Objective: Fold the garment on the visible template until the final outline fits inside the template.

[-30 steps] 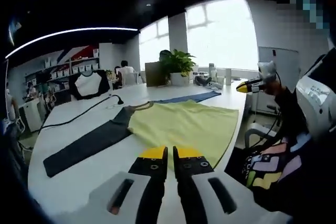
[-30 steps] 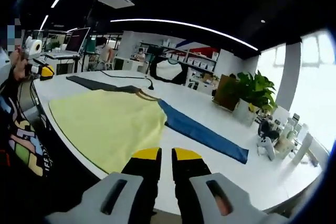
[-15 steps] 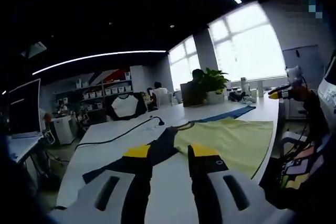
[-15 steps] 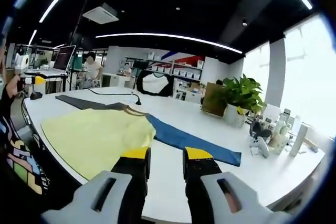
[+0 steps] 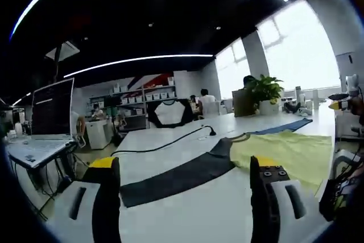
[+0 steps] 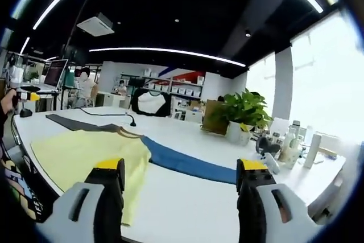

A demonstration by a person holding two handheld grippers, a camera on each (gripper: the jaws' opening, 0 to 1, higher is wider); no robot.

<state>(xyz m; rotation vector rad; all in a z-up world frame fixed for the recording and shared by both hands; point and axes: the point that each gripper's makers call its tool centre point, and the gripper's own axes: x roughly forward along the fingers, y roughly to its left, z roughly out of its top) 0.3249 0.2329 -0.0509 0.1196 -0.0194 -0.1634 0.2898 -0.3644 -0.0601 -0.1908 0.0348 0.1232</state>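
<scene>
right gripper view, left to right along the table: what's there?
Yellow shirt body → blue sleeve → potted plant → bottles by the window.

Open office: dark ceiling, bright windows, wall shelves.

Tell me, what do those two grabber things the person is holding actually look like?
Each hand-held gripper has two black jaws with yellow tips, rising from pale grey bodies with dark slots. On the left hand-held gripper, small screw heads dot the right-side jaw below its yellow tip. The right hand-held gripper looks alike. The person's multicoloured patterned clothing, dark with bright patches, shows at the edge.
</scene>
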